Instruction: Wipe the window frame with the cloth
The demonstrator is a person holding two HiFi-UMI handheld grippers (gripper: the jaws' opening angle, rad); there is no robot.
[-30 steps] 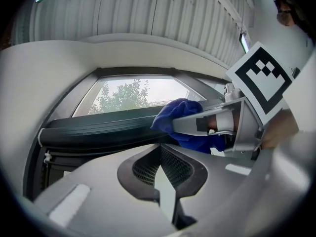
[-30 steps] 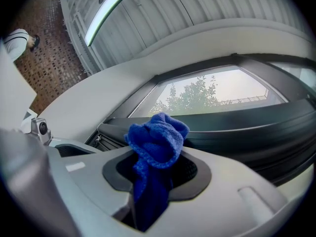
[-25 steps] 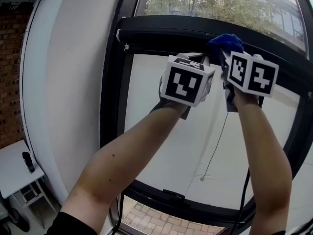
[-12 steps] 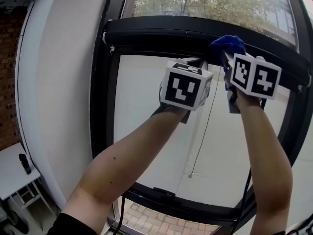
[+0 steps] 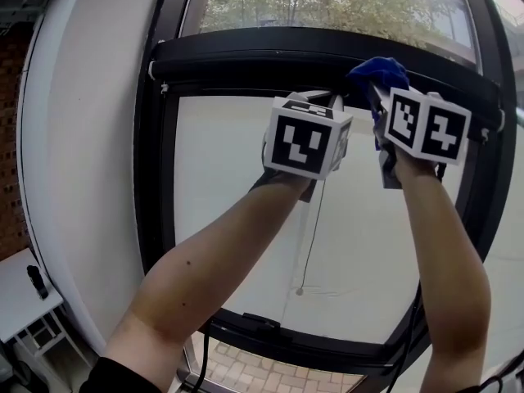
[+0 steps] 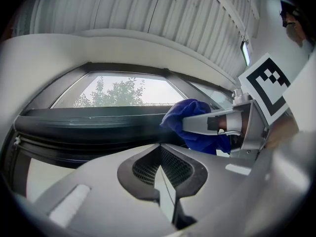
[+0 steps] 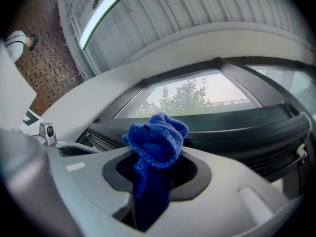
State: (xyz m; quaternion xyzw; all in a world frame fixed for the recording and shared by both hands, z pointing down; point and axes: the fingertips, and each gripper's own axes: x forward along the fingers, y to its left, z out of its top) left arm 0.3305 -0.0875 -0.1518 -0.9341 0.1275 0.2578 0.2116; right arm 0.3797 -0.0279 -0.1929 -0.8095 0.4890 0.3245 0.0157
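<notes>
Clamped tight in the right gripper (image 7: 152,181): the blue cloth (image 7: 157,139). Bunched up in a ball above the jaws, with a thin tail squeezed down between them and lost in the dark gap.

Held up high at the black top bar of the window frame (image 5: 262,51), right by its lower edge. Hard to tell if really pressed on the bar or just in front of it.

Left gripper (image 6: 163,181) pressed shut, jaw on jaw, with nothing in between. Just beside the right one, a bit lower, under the same bar.

From the head view, not much of either set of jaws: both tucked behind the marker cubes (image 5: 309,137). Hands hidden there too, only bare arms (image 5: 213,260) reaching up.

Behind the arms, a thin cord (image 5: 313,236) hanging down in front of the pale pane, its top end hidden by the left cube.

Green trees (image 5: 327,2) above the bar, fuzzy through the glass.

Down in the left corner, a bit of a white table (image 5: 20,289), cut off by the edge, with a small dark thing on it, too tiny to name.
</notes>
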